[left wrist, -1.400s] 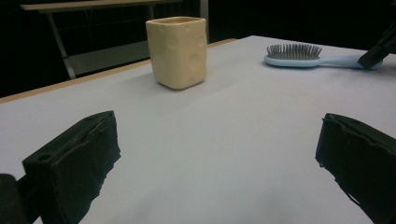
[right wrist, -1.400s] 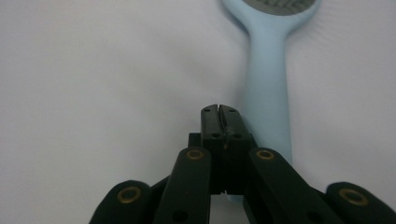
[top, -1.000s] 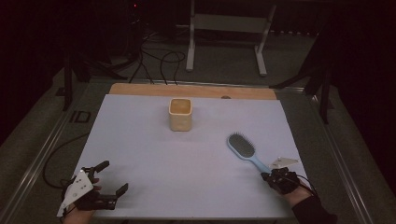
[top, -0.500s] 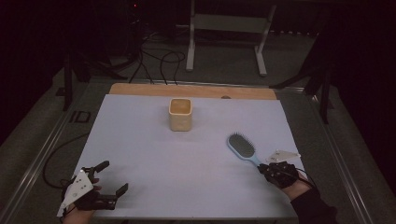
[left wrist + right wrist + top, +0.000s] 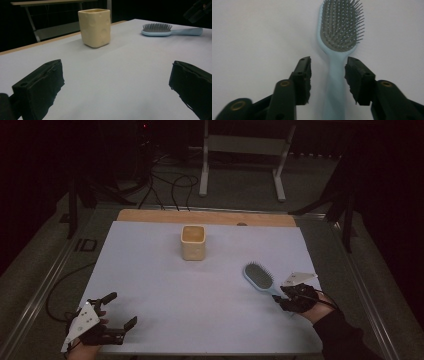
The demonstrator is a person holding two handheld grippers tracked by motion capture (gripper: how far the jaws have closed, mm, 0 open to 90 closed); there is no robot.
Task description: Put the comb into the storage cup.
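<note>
right gripper view: my right gripper [image 5: 327, 77], jaws just opening, straddles the hairbrush [image 5: 340, 37] handle near the worktop's right edge, ungripped; cup [image 5: 193, 241] untouched; left gripper [image 5: 118, 311] idles open.

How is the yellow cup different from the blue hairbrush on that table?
The cup is cream yellow and blocky; the hairbrush is pale blue, long and flat. The cup stands upright mid-table, open top up; the hairbrush lies flat, bristles up, by the right gripper, whose jaws straddle its handle without pressing. Both rest on the white table.
</note>
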